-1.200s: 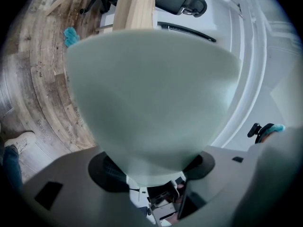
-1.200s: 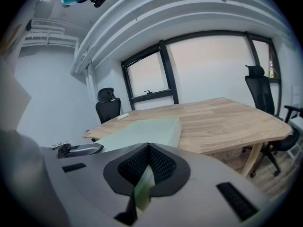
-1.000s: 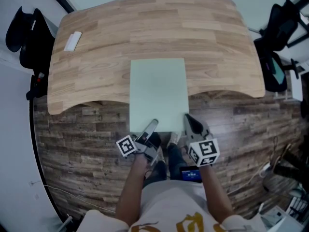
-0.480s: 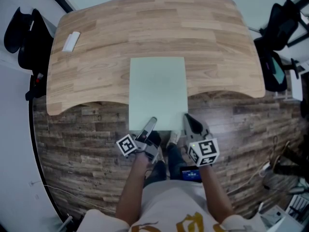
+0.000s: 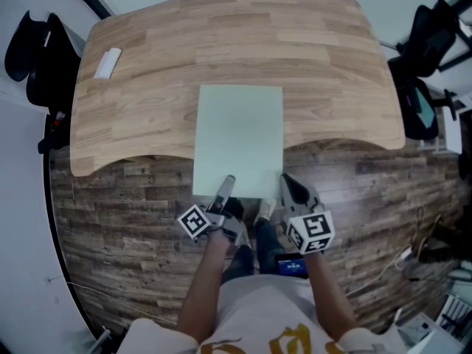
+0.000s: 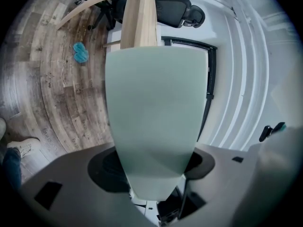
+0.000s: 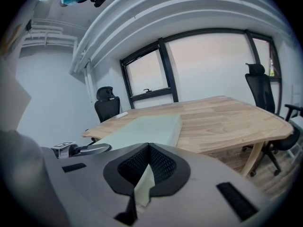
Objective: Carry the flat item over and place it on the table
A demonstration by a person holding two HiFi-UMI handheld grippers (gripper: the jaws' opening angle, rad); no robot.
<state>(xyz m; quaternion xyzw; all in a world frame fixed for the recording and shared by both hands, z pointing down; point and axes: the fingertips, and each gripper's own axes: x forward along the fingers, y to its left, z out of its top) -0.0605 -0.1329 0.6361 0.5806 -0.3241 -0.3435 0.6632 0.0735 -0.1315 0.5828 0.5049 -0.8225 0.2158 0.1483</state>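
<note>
The flat item is a pale green board (image 5: 240,139). It is held level, its far half over the near edge of the wooden table (image 5: 147,72) and its near half over the floor. My left gripper (image 5: 226,186) is shut on the board's near edge at the left. In the left gripper view the board (image 6: 154,103) runs out from between the two pads towards the table's edge (image 6: 139,18). My right gripper (image 5: 287,183) is shut on the near right corner. The right gripper view shows that corner (image 7: 144,186) pinched in the jaws, with the board (image 7: 151,126) stretching over the table (image 7: 222,117).
A small white object (image 5: 109,63) lies at the table's far left. Black office chairs stand at the left (image 5: 33,50) and right (image 5: 428,43) of the table. A blue scrap (image 6: 80,53) lies on the wood floor (image 5: 125,212). The person's legs and shoes (image 5: 265,211) are below the grippers.
The board and both grippers have moved slightly forward over the table, and the board's near left corner has shifted a little to the left. Both grips are unchanged.
</note>
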